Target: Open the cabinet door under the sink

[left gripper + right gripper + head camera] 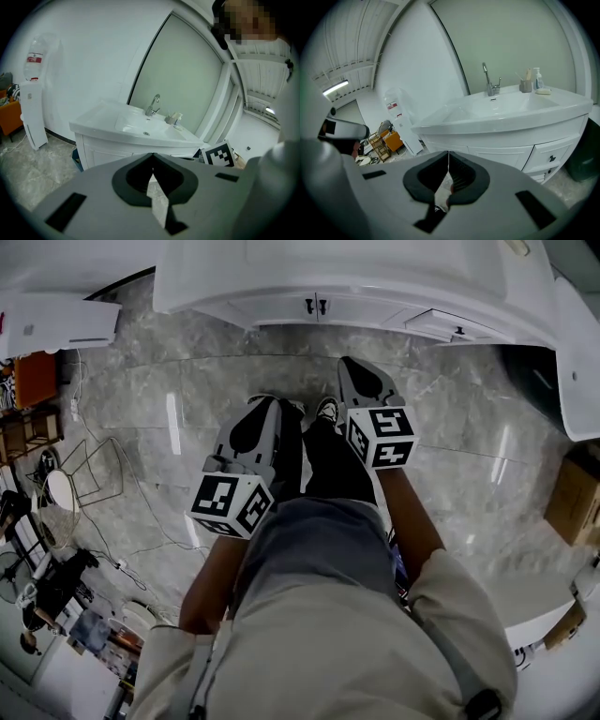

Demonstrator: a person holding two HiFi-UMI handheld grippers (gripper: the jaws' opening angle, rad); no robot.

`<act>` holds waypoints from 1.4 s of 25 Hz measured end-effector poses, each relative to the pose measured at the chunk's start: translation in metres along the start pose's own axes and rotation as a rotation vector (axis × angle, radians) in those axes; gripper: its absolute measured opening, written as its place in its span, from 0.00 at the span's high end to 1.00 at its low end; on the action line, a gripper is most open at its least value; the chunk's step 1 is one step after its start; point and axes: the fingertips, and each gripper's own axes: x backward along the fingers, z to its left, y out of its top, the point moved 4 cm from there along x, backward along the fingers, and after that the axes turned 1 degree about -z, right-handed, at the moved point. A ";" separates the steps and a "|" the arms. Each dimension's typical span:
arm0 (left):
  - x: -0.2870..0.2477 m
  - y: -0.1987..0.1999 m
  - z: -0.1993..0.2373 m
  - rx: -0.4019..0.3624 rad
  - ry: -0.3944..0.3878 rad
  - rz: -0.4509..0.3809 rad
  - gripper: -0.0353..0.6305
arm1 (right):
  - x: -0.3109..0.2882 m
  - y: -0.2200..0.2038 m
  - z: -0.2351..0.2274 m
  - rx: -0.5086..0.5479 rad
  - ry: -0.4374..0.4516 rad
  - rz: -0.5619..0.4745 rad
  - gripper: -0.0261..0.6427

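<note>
Short of the vanity cabinet (394,310), over the marble floor (169,381), the person holds both tools out ahead of the body and aims them at the cabinet front, which reads as an approach with no contact made. The left gripper (263,404) hangs further back from the cabinet, and its jaws are pressed together with nothing between them. The right gripper (347,364) reaches nearer to the cabinet and is likewise closed on nothing. That lead suggests the right one is meant to take the pull, though this is a judgement. The cabinet door (281,307) under the sink (501,105) sits flush and closed. Its two small dark handles (315,306) lie side by side at the cabinet's middle seam, well apart from both tips. The right gripper view faces the cabinet almost squarely, with the faucet (490,79) above and a drawer knob (552,159) off to the cabinet's right end. A drawer there may stand slightly proud of the cabinet in the head view, but the distortion makes that unsure. Closed jaws suit carrying the tools in, and they would likely have to part before either handle could be pinched.
</note>
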 end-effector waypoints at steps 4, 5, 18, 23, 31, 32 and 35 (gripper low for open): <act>-0.015 -0.005 0.008 0.001 0.012 0.002 0.95 | -0.017 -0.007 -0.009 -0.004 0.007 0.011 0.94; -0.018 -0.008 0.008 0.006 0.011 0.008 0.95 | -0.020 -0.010 -0.011 0.000 0.005 0.016 0.94; -0.048 -0.034 0.031 0.085 -0.006 0.027 0.95 | -0.085 -0.040 -0.044 0.023 -0.068 0.049 0.94; -0.058 -0.046 0.038 0.107 -0.024 0.046 0.95 | -0.115 -0.051 -0.053 0.004 -0.084 0.066 0.94; -0.046 -0.062 0.060 0.201 0.040 0.044 0.95 | -0.153 -0.071 -0.066 0.042 -0.098 0.111 0.94; -0.046 -0.065 0.064 0.206 0.050 0.044 0.95 | -0.158 -0.074 -0.069 0.037 -0.102 0.114 0.93; -0.046 -0.074 0.076 0.222 0.083 0.045 0.95 | -0.172 -0.080 -0.072 0.022 -0.111 0.121 0.91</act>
